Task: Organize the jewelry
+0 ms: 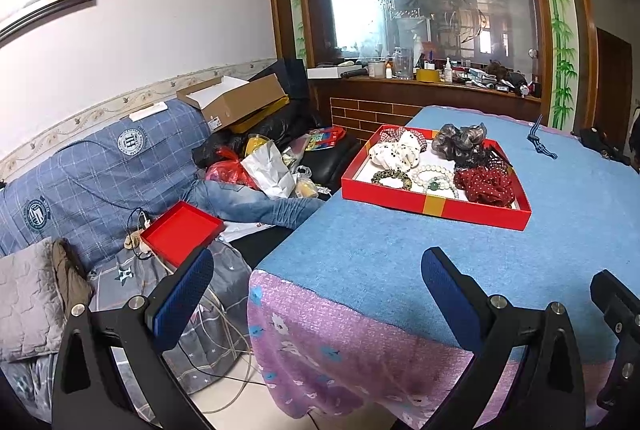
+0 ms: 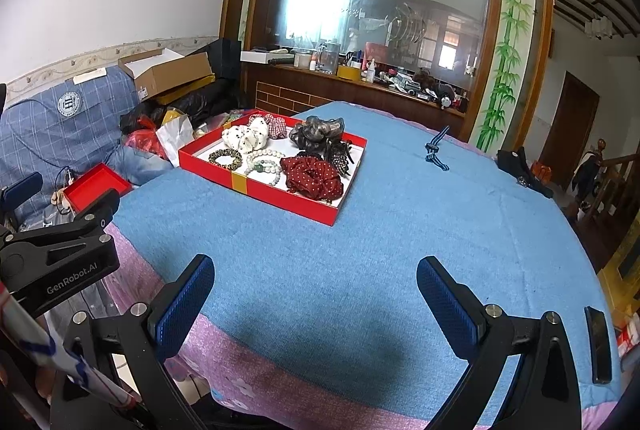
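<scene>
Both of my grippers hang wide apart with nothing between the blue pads: the left gripper [image 1: 318, 294] sits over the near left corner of the bench [image 1: 400, 262], one finger past the edge above the sofa side, and the right gripper [image 2: 316, 300] hovers over the near middle of the blue cloth. From the right wrist view I see the red tray [image 2: 256, 185] on the far left part of the bench, well apart from both grippers. Inside it lie a white spotted scrunchie [image 2: 245, 138], a grey gauzy scrunchie [image 2: 316, 131], a dark red dotted scrunchie [image 2: 312, 177], a checked scrunchie [image 2: 276, 123] at the far edge, a white bead bracelet [image 2: 264, 165] with a green stone, and a dark patterned bracelet [image 2: 226, 157] just left of it. A blue striped cord [image 2: 436, 149] lies alone on the cloth to the right of the tray. Off the bench to the left, a second red lid [image 1: 182, 232] rests on the cluttered sofa [image 1: 100, 165]
</scene>
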### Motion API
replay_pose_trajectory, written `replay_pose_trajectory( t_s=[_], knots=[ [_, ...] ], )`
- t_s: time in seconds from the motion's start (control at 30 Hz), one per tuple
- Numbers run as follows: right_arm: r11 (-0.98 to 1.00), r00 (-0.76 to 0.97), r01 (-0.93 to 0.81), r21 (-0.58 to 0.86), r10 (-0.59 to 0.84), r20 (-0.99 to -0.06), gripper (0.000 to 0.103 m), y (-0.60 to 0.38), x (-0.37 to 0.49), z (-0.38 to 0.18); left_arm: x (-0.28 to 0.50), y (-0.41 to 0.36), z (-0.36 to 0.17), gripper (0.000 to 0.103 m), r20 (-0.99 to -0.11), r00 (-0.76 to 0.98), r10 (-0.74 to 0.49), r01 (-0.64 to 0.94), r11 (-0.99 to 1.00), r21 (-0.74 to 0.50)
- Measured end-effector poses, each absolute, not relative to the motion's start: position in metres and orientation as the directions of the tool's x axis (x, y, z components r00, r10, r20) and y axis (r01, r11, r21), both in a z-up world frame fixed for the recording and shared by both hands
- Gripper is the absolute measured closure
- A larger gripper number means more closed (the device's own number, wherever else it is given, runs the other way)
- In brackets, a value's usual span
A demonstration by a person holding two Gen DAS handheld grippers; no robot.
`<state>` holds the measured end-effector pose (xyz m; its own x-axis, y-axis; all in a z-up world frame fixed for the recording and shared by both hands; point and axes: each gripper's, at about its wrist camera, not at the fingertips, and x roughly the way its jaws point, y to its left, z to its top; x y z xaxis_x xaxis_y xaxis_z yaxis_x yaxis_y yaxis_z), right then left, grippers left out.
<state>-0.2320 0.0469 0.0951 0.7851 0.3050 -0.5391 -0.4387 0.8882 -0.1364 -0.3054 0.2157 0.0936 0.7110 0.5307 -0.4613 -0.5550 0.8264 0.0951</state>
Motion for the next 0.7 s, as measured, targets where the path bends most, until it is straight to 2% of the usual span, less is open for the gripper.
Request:
replay_pose_trajectory(
  t_s=[0.7],
  knots=[
    [0.888,0.782,-0.438,-0.139,0.300,-0.546,0.000,0.0494,-0.2310,0.0936,-0.3056,0.2165,0.0917,0.000,-0.460,0.708,0.535,-0.557,0.824,0.101]
  ],
)
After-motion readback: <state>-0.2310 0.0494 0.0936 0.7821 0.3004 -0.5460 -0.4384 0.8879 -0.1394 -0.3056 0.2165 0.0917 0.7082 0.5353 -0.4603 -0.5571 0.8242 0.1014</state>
